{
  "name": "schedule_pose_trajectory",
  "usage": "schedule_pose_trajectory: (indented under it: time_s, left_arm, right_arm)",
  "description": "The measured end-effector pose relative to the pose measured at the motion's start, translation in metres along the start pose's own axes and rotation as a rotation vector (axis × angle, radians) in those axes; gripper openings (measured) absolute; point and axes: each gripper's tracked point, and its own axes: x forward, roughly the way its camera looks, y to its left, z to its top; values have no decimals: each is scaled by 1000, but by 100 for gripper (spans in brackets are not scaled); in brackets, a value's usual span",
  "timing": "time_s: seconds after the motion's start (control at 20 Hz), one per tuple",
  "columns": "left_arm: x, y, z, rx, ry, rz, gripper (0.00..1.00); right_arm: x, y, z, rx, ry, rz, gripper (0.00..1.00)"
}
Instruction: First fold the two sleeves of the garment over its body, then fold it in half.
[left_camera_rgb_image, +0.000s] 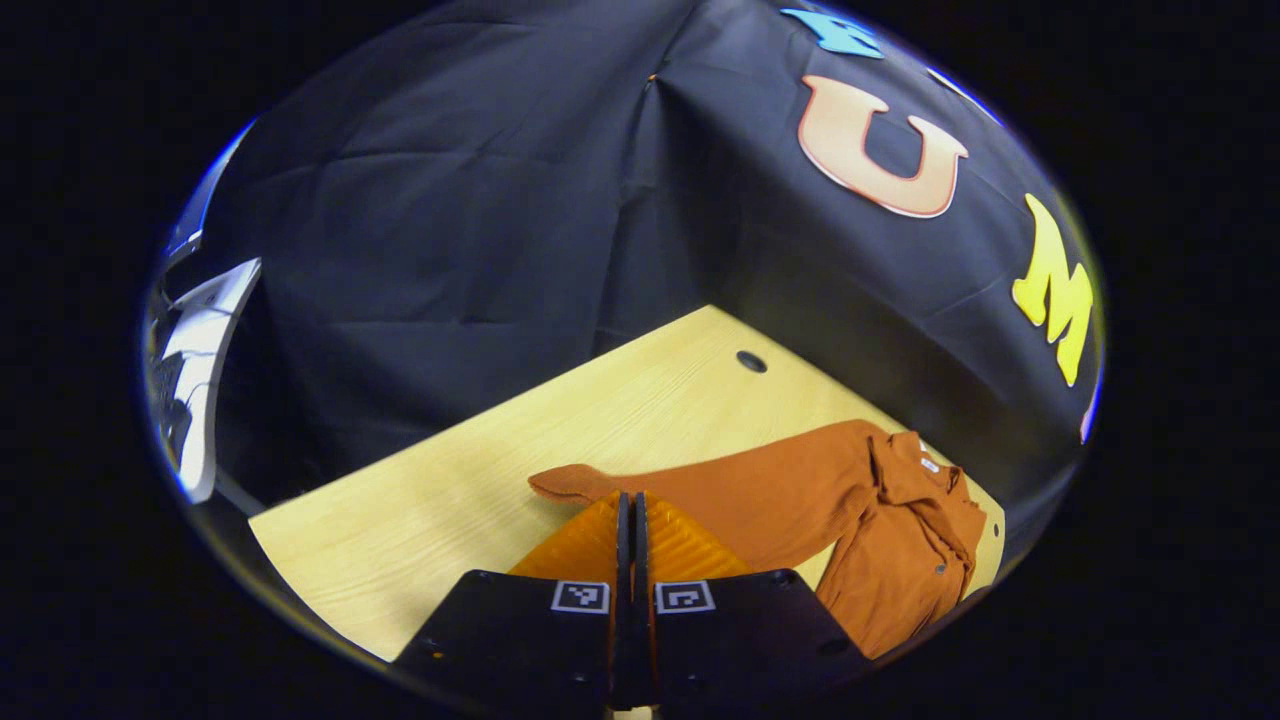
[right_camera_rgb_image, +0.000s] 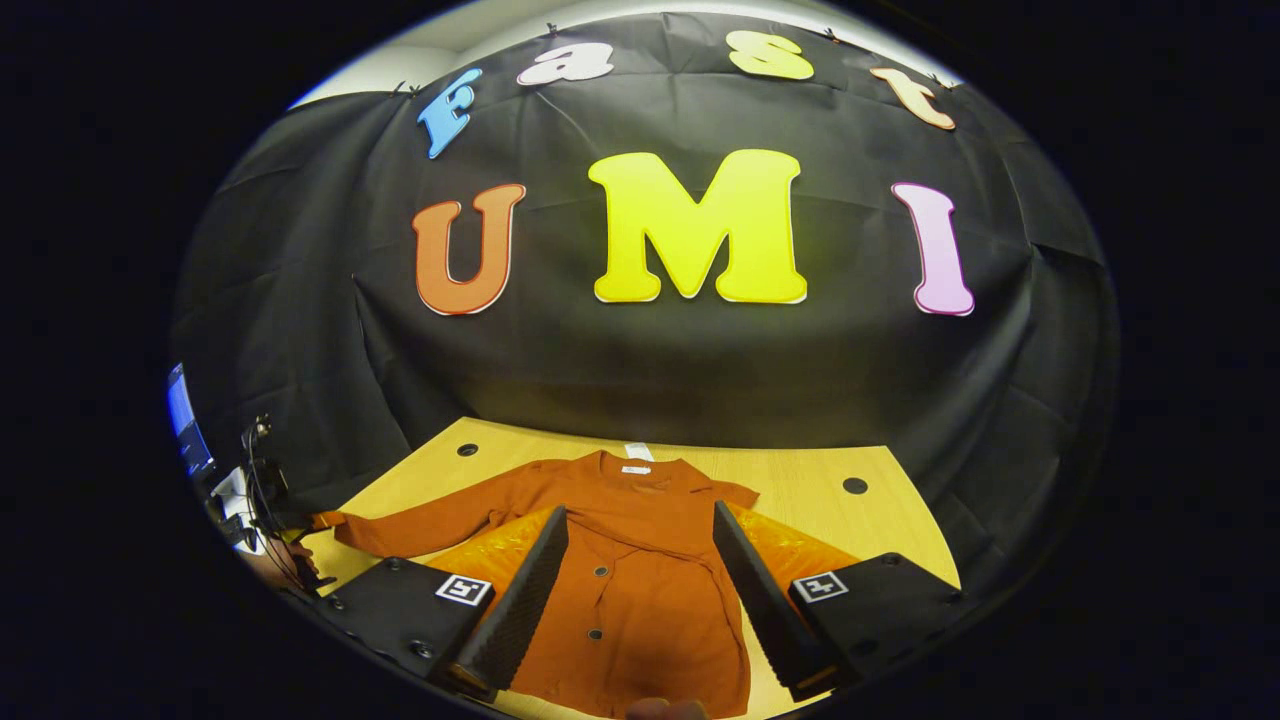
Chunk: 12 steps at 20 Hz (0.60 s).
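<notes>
**Background only**

Wood table (left_camera_rgb_image: 430, 500), light grain, two round cable holes: one (right_camera_rgb_image: 467, 450) near the far left corner, one (right_camera_rgb_image: 854, 486) far right. In left gripper view a single hole (left_camera_rgb_image: 751, 361) sits near the table's far edge. Black cloth wall (left_camera_rgb_image: 480, 200) behind the table, creased, hanging in folds, meeting at a corner. White rig part (left_camera_rgb_image: 200, 380) at the far left edge of left gripper view, shape unclear. Cables and a stand (right_camera_rgb_image: 255, 480) at left edge of right gripper view, with a blue-lit screen (right_camera_rgb_image: 180, 415) just above; detail too small.

Black cloth wall (right_camera_rgb_image: 700, 370), wooden table (left_camera_rgb_image: 450, 500)
</notes>
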Motion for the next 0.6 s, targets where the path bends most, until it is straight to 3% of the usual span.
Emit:
schedule_pose_trajectory:
  time_s: [0.45, 0.6]
  left_arm:
    - [14, -104, 103, 113, -89, -140, 3]
    - [20, -164, 145, 156, -130, -210, 3]
  right_arm:
    - [-10, -42, -2, 64, -43, -48, 93]
    - [-20, -69, -3, 107, -58, -94, 93]
